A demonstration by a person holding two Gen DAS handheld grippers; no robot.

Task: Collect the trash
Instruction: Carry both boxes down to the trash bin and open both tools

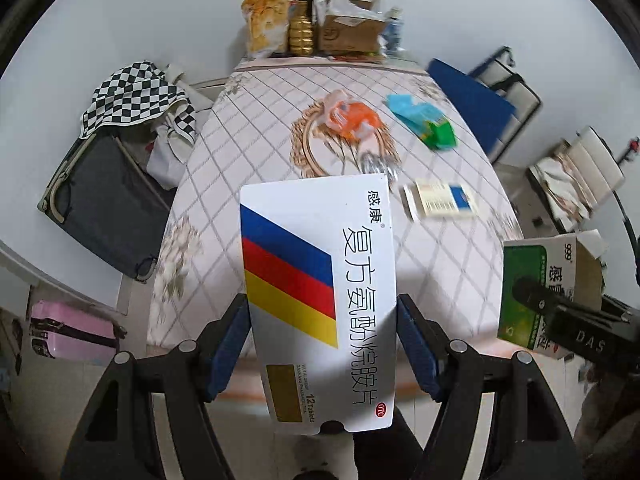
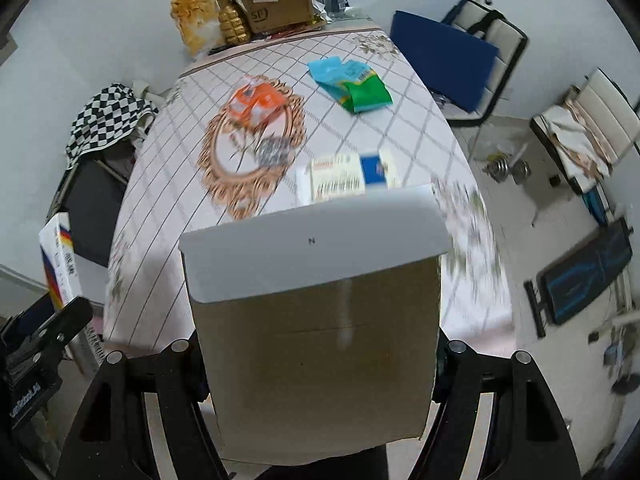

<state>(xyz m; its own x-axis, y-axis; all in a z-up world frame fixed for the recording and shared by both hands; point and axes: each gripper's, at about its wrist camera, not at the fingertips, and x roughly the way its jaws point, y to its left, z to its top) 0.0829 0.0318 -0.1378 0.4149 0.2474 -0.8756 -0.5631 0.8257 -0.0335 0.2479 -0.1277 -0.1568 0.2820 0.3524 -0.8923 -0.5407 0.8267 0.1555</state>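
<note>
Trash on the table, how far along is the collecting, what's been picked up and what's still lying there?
Nothing shows as binned yet; no bin is in view. In hand: the left gripper clamps a white medicine box with blue, red and yellow stripes, and the right gripper clamps a green medicine box. Left on the table: an orange wrapper, a blue-green packet, a crumpled foil piece and a small white-blue box.

Black left claw (image 1: 323,344), blue pads (image 1: 416,346), silver screws
</note>
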